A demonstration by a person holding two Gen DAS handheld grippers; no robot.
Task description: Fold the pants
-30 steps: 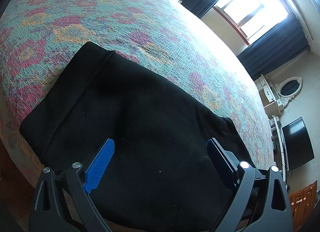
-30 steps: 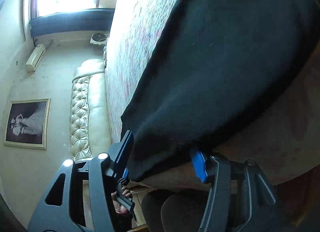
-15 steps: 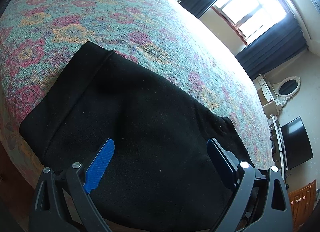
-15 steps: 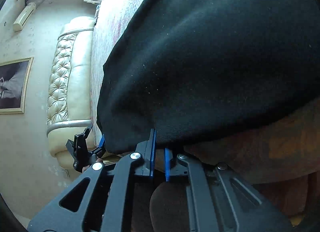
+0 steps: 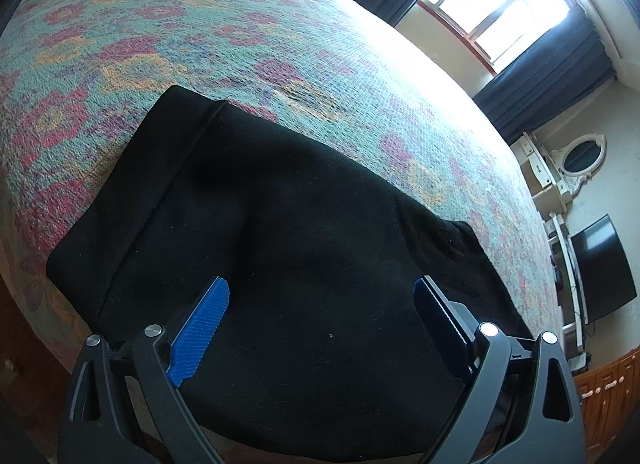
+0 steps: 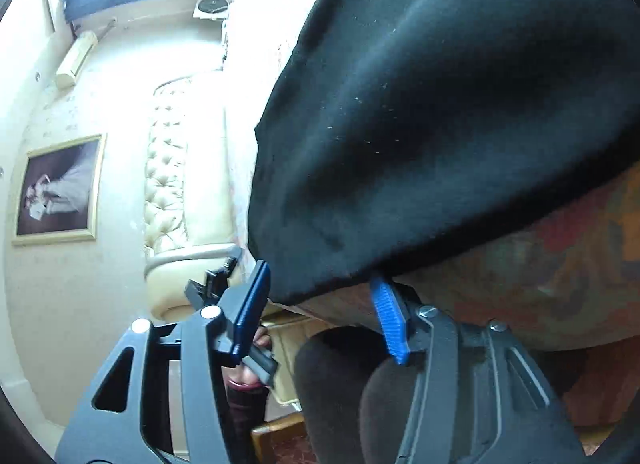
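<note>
— Pants (image 5: 288, 248), where are they sitting for you?

— Black bundle at the near edge of the bed (image 5: 240, 47), on the floral cover, already doubled over by the look of it, one side draping over the edge.

— And your left hand-held gripper (image 5: 320, 304)?

— Spread wide, hovering above the cloth, gripping nothing. I hold it there so I can pin or smooth the top layer.

— The right one?

— My right hand-held gripper (image 6: 320, 304) sits low at the bed's side, fingers apart, the hanging hem just between them. That's the edge I'd judge needs lifting for the next fold.
</note>
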